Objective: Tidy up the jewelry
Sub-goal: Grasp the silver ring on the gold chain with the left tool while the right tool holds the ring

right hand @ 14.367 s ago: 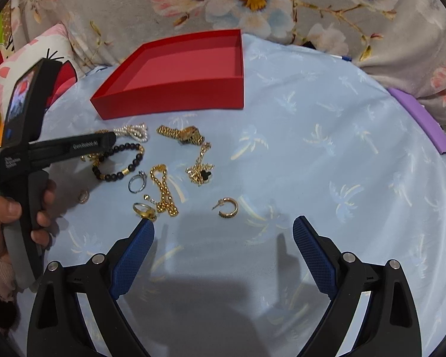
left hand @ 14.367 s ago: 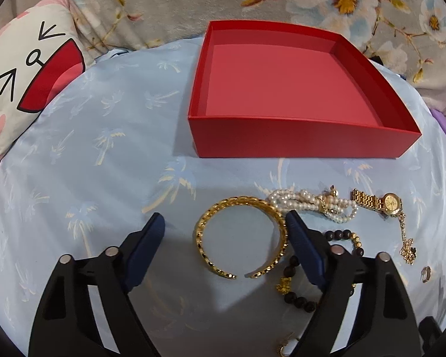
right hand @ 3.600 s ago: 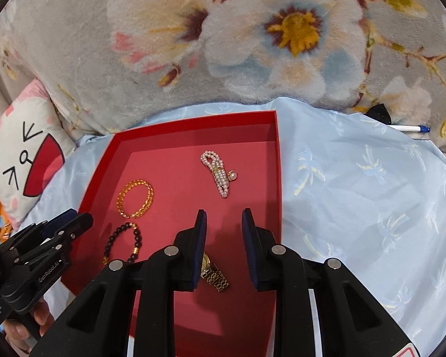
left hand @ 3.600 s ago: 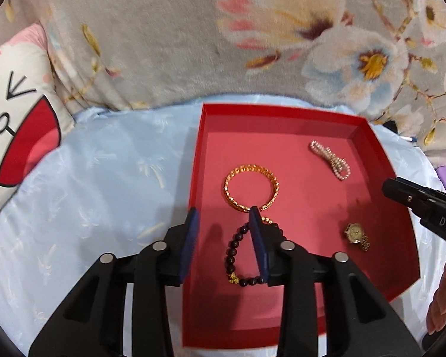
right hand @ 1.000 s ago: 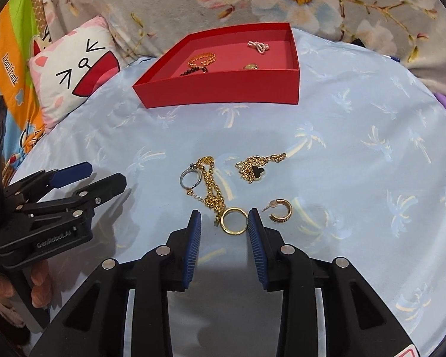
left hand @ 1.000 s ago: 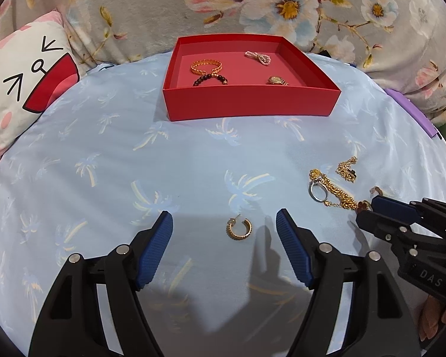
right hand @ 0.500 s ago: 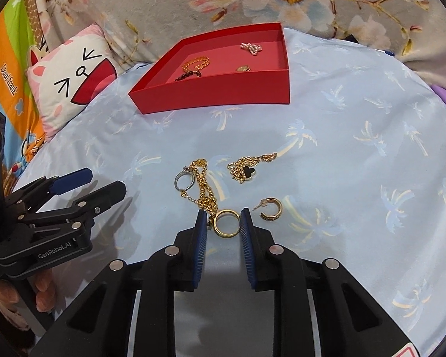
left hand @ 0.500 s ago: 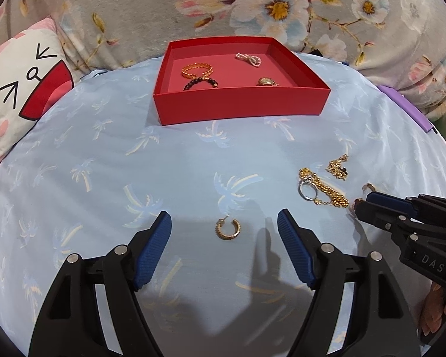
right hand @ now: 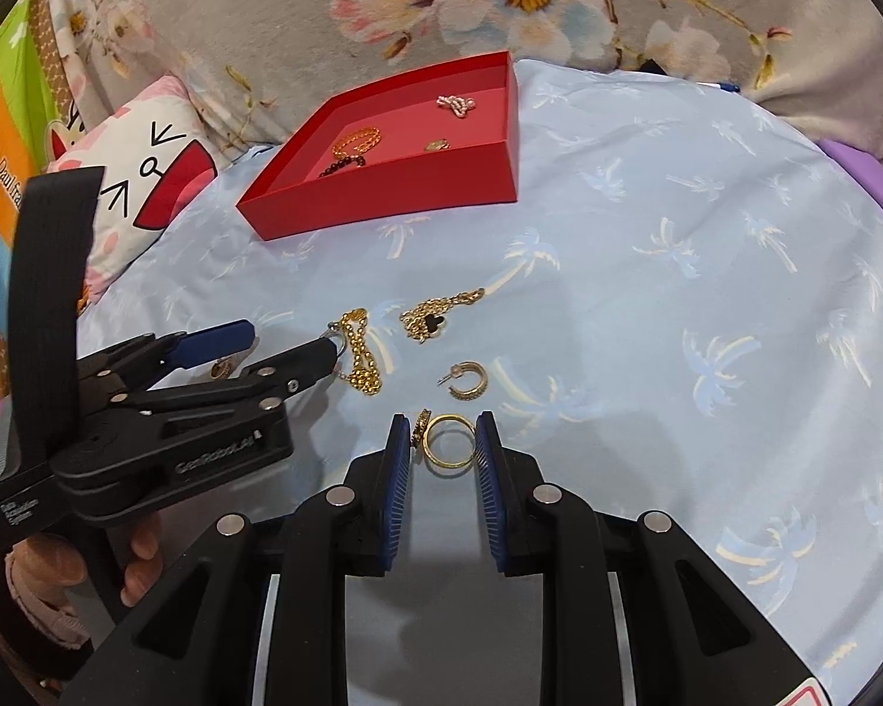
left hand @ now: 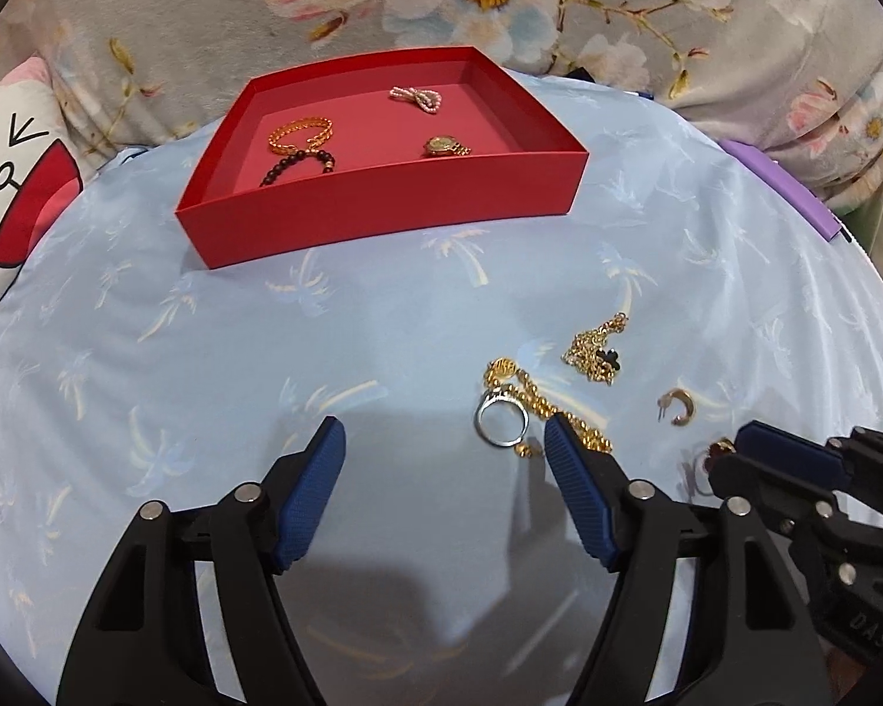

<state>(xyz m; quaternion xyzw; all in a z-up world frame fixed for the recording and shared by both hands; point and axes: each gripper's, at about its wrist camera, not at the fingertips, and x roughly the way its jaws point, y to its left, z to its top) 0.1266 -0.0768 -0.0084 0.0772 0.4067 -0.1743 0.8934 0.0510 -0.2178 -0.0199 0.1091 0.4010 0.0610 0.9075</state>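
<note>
Your right gripper (right hand: 444,447) is clenched on the gold ring (right hand: 450,438), its blue pads pressing the band from both sides just above the blue sheet (right hand: 677,294). Your left gripper (left hand: 441,459) is released and its jaws are closing over bare sheet, the silver ring (left hand: 501,423) just inside its right finger. The red box (left hand: 382,200) beyond holds a bangle, beads, pearls and a watch.
</note>
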